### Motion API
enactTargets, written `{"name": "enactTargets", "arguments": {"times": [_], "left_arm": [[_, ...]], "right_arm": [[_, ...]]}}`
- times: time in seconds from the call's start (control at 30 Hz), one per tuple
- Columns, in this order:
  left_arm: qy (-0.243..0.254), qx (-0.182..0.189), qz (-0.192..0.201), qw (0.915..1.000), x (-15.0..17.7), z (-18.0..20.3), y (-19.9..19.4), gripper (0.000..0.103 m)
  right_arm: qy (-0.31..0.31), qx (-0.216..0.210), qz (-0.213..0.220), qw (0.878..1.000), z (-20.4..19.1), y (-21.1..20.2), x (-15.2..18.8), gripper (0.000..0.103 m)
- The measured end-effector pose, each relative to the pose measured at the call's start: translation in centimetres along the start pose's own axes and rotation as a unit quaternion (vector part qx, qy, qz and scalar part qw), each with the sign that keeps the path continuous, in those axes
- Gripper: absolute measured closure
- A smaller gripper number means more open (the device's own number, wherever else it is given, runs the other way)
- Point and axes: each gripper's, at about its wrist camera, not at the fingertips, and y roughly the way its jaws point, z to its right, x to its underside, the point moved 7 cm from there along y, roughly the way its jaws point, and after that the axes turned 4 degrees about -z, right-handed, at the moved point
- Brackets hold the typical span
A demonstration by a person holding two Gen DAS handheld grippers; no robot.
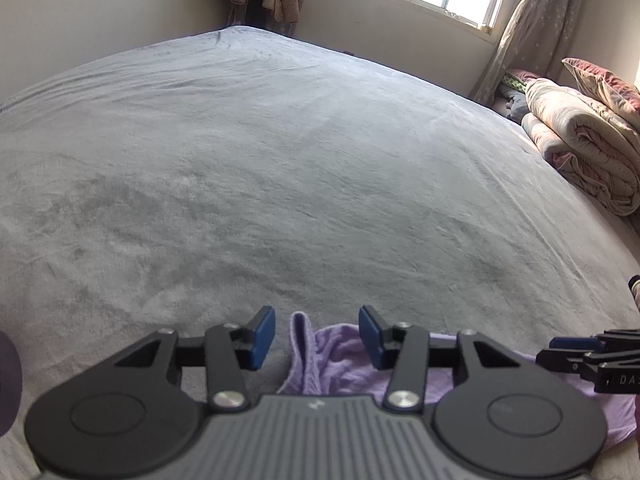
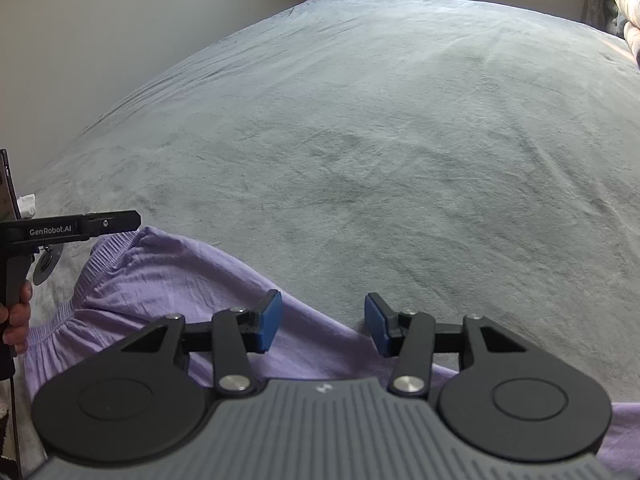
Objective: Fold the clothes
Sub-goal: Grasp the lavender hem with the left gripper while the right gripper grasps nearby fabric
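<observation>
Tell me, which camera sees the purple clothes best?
The right wrist view: the purple garment spreads out wide there, showing its gathered elastic edge. The left wrist view catches only a small bunched part, mostly hidden behind the open left gripper.

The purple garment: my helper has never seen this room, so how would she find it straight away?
Start from the big bed under its grey plush cover. At its near edge, beneath both open tools, lies the purple garment, flat and not yet folded. It is the only lilac cloth there, with a gathered elastic band along one edge, unlike the pinkish quilts piled beside the window.
</observation>
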Motion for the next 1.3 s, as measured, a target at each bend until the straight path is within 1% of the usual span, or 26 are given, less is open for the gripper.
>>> {"name": "enactTargets", "arguments": {"times": [0.03, 0.2, 0.27, 0.37, 0.4, 0.43, 0.47, 0.5, 0.57, 0.73, 0.83, 0.9, 1.07, 1.2, 1.3], "left_arm": [[-0.007, 0.005, -0.001, 1.0000, 0.0, -0.2, 0.1, 0.068], [-0.030, 0.020, -0.005, 0.9993, 0.2, -1.1, 0.4, 0.076], [-0.037, 0.028, -0.007, 0.9989, 0.2, -1.4, 0.6, 0.080], [-0.050, 0.048, -0.019, 0.9974, 0.4, -1.8, 1.1, 0.087], [-0.058, 0.056, -0.022, 0.9965, 0.5, -2.0, 1.3, 0.093], [-0.067, 0.063, -0.024, 0.9955, 0.5, -2.2, 1.5, 0.095], [-0.069, 0.066, -0.020, 0.9952, 0.5, -2.3, 1.5, 0.096], [-0.070, 0.065, -0.014, 0.9953, 0.4, -2.4, 1.5, 0.097], [-0.071, 0.064, 0.008, 0.9954, 0.0, -2.7, 1.2, 0.097], [-0.070, 0.066, 0.060, 0.9936, -1.2, -3.2, 0.5, 0.097], [-0.056, 0.047, 0.080, 0.9941, -1.6, -3.2, 0.4, 0.097], [-0.045, 0.037, 0.090, 0.9943, -1.7, -3.2, 0.6, 0.097], [-0.031, 0.008, 0.073, 0.9968, -1.0, -4.0, 2.4, 0.097], [-0.017, -0.002, 0.078, 0.9968, -0.5, -4.0, 2.9, 0.097], [-0.006, -0.012, 0.078, 0.9969, -0.6, -3.6, 2.7, 0.094]], "right_arm": [[0.000, -0.004, -0.003, 1.000, -0.3, 0.4, -0.3, 0.054], [-0.011, -0.015, -0.018, 1.000, -1.9, 2.1, -1.0, 0.055], [-0.020, -0.017, -0.023, 0.999, -2.6, 2.8, -1.1, 0.058], [-0.042, -0.009, -0.027, 0.999, -3.6, 3.3, -1.0, 0.070], [-0.050, -0.007, -0.028, 0.998, -3.9, 3.4, -1.0, 0.081], [-0.054, -0.006, -0.028, 0.998, -4.2, 3.4, -1.0, 0.092], [-0.056, -0.006, -0.028, 0.998, -4.3, 3.3, -1.1, 0.099], [-0.059, -0.006, -0.027, 0.998, -4.5, 3.2, -1.1, 0.100], [-0.065, 0.003, -0.016, 0.998, -4.7, 3.1, -1.4, 0.100], [-0.064, 0.025, 0.028, 0.997, -4.9, 2.7, -2.8, 0.100], [-0.065, 0.037, 0.050, 0.996, -5.2, 2.8, -3.7, 0.100], [-0.067, 0.042, 0.053, 0.995, -5.3, 3.3, -4.2, 0.100], [-0.076, 0.058, 0.046, 0.994, -5.4, 5.4, -4.6, 0.100], [-0.082, 0.074, 0.040, 0.993, -5.5, 6.9, -4.1, 0.100], [-0.081, 0.083, 0.045, 0.992, -5.6, 6.9, -4.1, 0.098]]}}
